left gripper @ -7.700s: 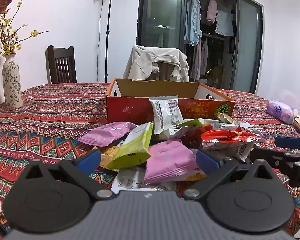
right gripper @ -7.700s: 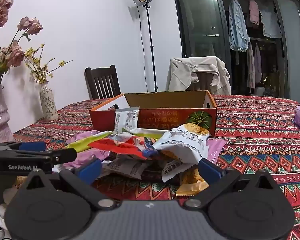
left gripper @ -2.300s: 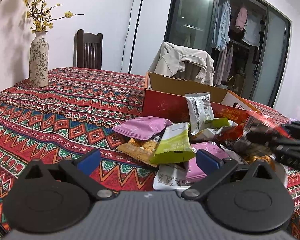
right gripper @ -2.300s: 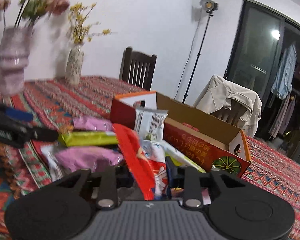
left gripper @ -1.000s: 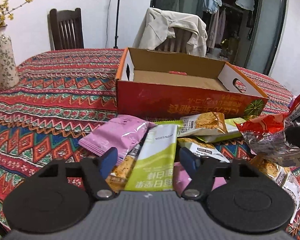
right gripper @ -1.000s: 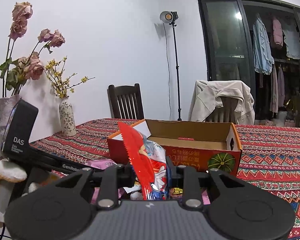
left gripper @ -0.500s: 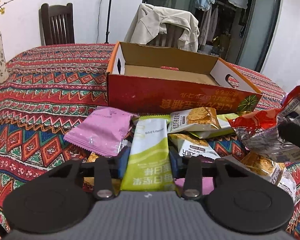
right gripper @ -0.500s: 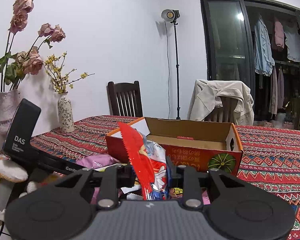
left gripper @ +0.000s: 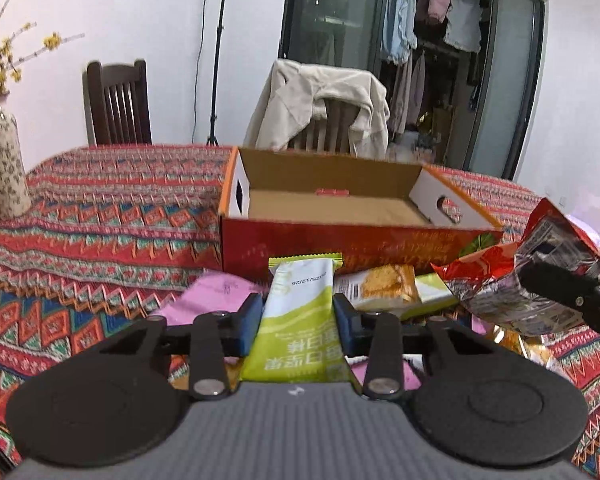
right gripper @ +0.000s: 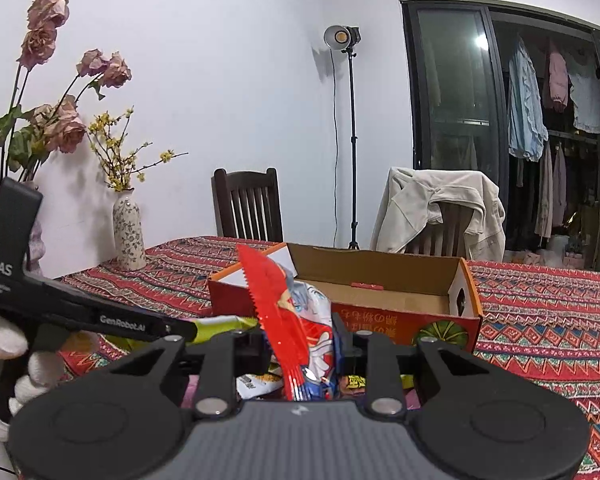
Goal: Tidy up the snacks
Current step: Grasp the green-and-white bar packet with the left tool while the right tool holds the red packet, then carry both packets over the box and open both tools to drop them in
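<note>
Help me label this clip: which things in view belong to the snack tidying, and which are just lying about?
Job:
green snack bar
red snack packet
cardboard box
loose snack pile

Lying about:
patterned vase
beige jacket
light stand

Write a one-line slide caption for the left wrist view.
Left gripper shut on a green snack packet, with the empty cardboard box just beyond on the patterned tablecloth.

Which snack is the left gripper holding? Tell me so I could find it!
Look at the red cardboard box on the patterned tablecloth. Just in front of it, the left gripper has its jaws shut on a long green snack packet. It is bright lime green with a white end, unlike the pink packet beside it.
</note>
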Demonstrator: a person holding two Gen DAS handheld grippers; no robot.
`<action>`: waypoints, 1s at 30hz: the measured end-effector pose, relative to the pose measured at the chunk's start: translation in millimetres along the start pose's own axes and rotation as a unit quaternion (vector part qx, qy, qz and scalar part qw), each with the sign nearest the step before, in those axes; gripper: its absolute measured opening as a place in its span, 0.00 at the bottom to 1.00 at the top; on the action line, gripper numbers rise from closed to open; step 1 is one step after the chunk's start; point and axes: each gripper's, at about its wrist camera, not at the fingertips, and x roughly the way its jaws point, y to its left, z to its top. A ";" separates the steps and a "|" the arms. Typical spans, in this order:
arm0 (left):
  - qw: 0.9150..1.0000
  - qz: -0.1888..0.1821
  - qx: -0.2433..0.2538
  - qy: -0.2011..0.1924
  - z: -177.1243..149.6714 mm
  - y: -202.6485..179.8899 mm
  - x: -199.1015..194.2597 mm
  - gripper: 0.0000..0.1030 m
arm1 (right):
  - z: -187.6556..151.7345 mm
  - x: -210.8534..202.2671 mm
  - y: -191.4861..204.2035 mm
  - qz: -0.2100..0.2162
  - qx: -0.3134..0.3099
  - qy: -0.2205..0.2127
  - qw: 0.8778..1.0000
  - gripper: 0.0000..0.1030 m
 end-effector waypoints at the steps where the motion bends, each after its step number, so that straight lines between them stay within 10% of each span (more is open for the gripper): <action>1: 1.000 0.000 0.000 -0.006 2.5 -0.4 -2.0 0.38 | 2.1 0.2 0.0 -0.001 -0.002 -0.002 1.000 0.26; 30: 0.988 0.048 0.013 -0.145 101.0 -49.8 81.5 0.38 | 74.6 148.8 -71.6 -0.094 0.035 -0.011 0.995 0.26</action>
